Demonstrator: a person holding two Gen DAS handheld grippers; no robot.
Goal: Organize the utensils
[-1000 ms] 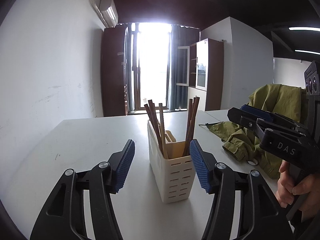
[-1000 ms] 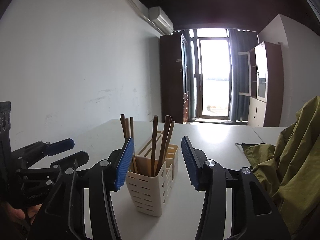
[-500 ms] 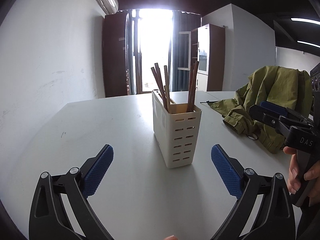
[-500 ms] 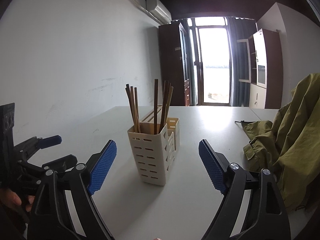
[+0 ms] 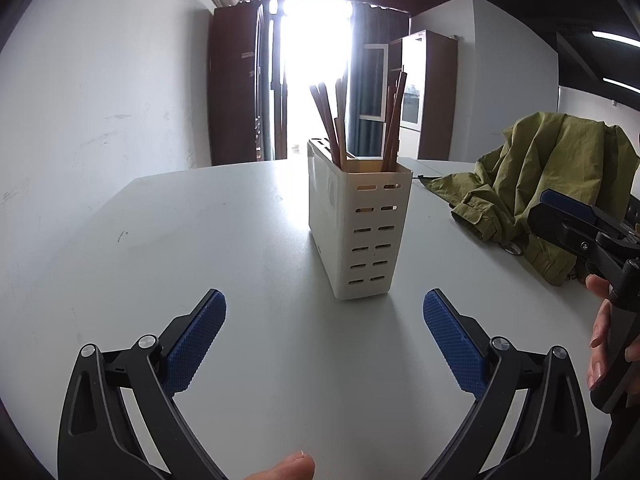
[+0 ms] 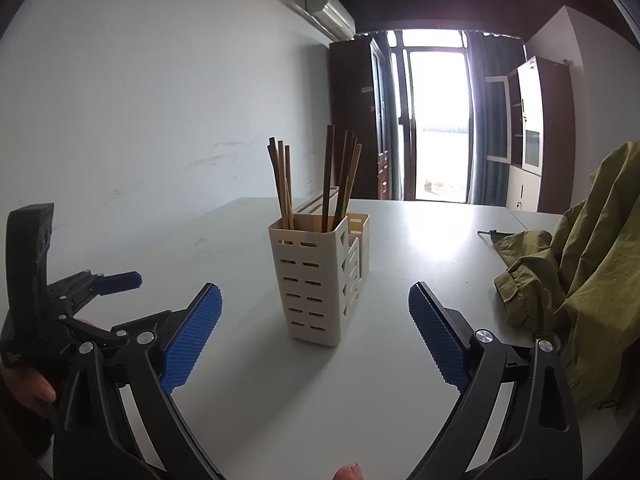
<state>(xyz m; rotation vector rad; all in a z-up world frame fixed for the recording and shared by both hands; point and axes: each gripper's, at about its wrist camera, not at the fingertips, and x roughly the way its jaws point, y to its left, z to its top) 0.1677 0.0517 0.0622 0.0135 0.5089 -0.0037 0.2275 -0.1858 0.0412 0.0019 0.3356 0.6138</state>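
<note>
Nearest you, your left gripper (image 5: 324,312) has its blue pads spread wide with nothing between them, only bare table (image 5: 200,240) under the gap. Your right gripper (image 6: 315,304) is opening, its last bit of travel widening the jaws, and nothing sits between its pads (image 6: 192,338) either. Both tools point at the cream utensil holder (image 5: 360,228), which stands upright on the table just beyond the fingertips of each, touching neither. From the right wrist view the left gripper shows to the left of the holder; from the left wrist view the right gripper, in your hand (image 5: 608,344), shows to the right of the holder. Brown chopsticks (image 6: 312,178) stand in the holder's near compartment in two leaning bunches, their tips above the rim. To the right of the holder, well apart, an olive jacket (image 5: 540,184) lies heaped on the table. Behind the holder, far back, a bright doorway (image 6: 436,120) sits between dark cabinets (image 6: 356,120).
</note>
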